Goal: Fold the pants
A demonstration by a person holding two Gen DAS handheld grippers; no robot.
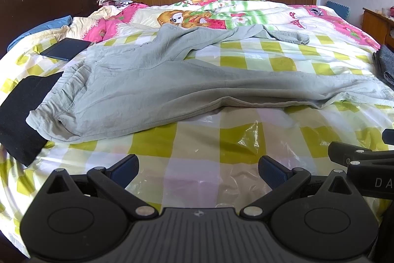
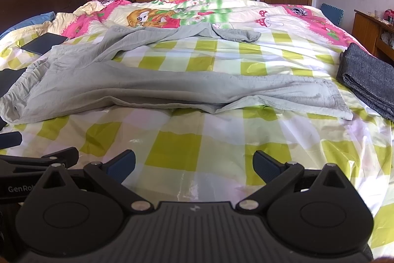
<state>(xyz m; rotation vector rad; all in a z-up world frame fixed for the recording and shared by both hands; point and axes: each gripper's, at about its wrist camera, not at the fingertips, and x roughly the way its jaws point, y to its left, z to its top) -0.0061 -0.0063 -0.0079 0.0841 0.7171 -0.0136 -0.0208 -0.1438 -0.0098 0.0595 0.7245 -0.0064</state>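
Pale grey-green pants lie spread across the bed, waistband at the left, near leg stretched to the right, far leg angled toward the back. My left gripper hovers open over the checked cover, well short of the pants' near edge, nothing between its blue pads. My right gripper is open too, also short of the pants, with blue pads apart. Each gripper's black body shows at the edge of the other's view.
A glossy yellow-checked cover lies over the bed. A black garment sits at the left under the waistband, a dark tablet behind it. Folded dark grey cloth rests at the right edge. Wardrobe and door stand behind.
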